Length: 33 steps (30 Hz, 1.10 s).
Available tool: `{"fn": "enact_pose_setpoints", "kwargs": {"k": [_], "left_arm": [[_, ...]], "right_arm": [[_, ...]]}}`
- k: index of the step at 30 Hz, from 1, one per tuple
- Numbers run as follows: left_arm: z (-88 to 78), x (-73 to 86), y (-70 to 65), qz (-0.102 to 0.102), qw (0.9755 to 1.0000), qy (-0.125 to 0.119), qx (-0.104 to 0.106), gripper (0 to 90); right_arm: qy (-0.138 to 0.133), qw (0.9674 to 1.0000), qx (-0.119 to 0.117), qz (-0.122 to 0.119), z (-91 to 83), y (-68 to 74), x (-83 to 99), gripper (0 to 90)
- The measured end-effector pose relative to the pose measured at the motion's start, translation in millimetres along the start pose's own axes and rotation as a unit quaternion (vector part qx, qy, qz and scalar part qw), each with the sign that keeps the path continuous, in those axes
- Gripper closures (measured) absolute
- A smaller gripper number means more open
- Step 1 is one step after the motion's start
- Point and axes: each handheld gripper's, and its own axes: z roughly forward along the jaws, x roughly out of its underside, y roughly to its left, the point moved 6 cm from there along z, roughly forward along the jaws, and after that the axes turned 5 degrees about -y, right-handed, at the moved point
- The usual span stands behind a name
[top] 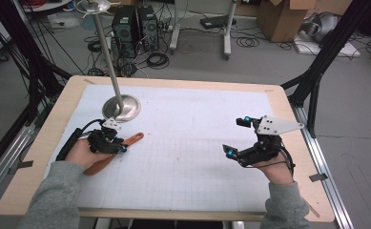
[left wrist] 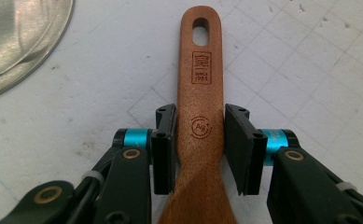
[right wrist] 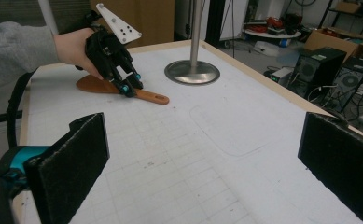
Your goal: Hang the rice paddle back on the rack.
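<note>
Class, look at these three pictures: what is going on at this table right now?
A person holds a two-jaw gripper in each hand. The left gripper has its jaws around the handle of a brown wooden spatula lying flat on the white gridded mat, beside the round metal base of a stand. The right gripper is off to the side, jaws wide open with nothing between them.

Both grey-sleeved forearms reach in over the near edge of the desk. The left tongs (top: 121, 145) tilt down toward the desk top, jaws drawn in narrow, pads pressed on what lies between them. The right tongs (top: 236, 136) are held well apart from them, raised, jaws spread wide with nothing between.
</note>
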Motion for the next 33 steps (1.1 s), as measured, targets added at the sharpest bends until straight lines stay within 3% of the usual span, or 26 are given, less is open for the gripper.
{"fn": "enact_pose_setpoints", "kwargs": {"k": [6,14,26,33], "left_arm": [[-3.2,0.2,-0.3,0.003,1.0000,-0.001,-0.008,65.0],[-21.1,-3.2,1.3,0.000,0.9995,-0.030,-0.015,65.0],[-45.4,-7.6,1.7,-0.001,0.9969,-0.073,-0.028,65.0],[-61.9,-12.4,2.4,-0.002,0.9943,-0.099,-0.039,65.0]], "right_arm": [[-0.001,1.0000,0.001,0.001,-0.2,-0.8,0.1,0.3],[0.000,1.0000,0.002,0.000,-0.3,-0.6,0.0,0.3],[0.003,1.0000,0.000,0.001,1.4,-0.1,0.6,0.3],[0.001,1.0000,0.000,-0.002,2.4,-0.4,0.4,0.3]]}}
